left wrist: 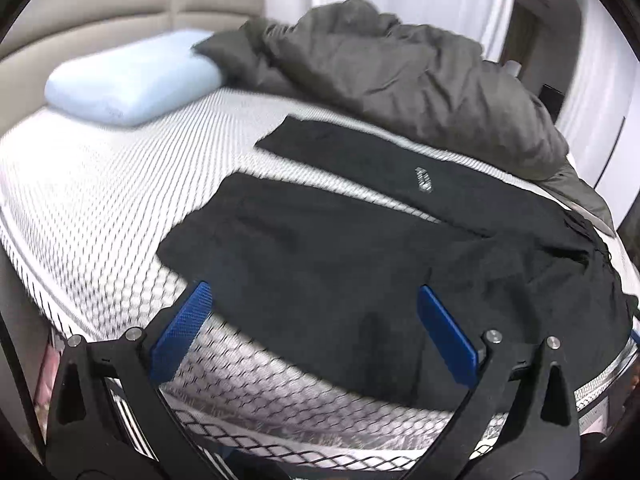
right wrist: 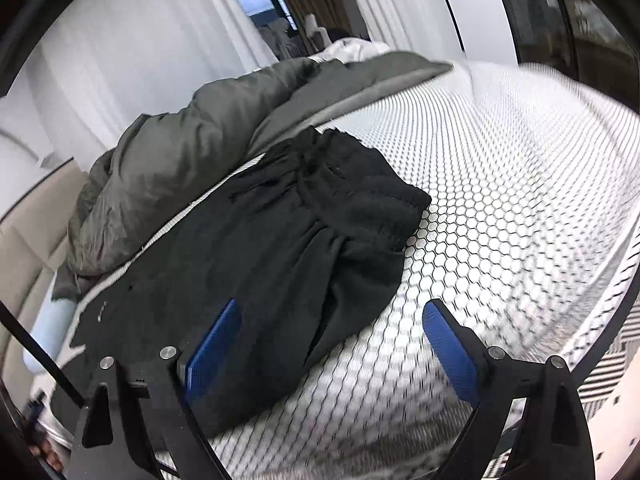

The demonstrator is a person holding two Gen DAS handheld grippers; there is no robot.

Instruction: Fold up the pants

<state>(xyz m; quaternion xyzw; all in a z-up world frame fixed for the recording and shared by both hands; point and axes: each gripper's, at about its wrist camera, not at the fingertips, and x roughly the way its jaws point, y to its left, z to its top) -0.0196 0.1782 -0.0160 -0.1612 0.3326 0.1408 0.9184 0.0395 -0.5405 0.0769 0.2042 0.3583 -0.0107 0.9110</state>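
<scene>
Black pants (left wrist: 320, 248) lie spread on the white honeycomb-patterned mattress (left wrist: 100, 200), legs pointing toward the pillow, a small white logo on the far leg. In the left wrist view my left gripper (left wrist: 314, 296) hovers open over the near leg, nothing between its blue pads (left wrist: 182, 332). In the right wrist view the pants (right wrist: 260, 248) show their bunched waistband (right wrist: 360, 192). My right gripper (right wrist: 332, 316) is open above the pants' near edge; its left pad (right wrist: 212, 352) is over the fabric, its right pad (right wrist: 452, 352) over the mattress (right wrist: 500, 220).
A crumpled grey duvet (left wrist: 400, 80) is heaped at the far side of the bed, right behind the pants. A light blue pillow (left wrist: 132, 80) lies by the beige headboard (left wrist: 120, 0). White curtains (right wrist: 140, 60) hang beyond the bed.
</scene>
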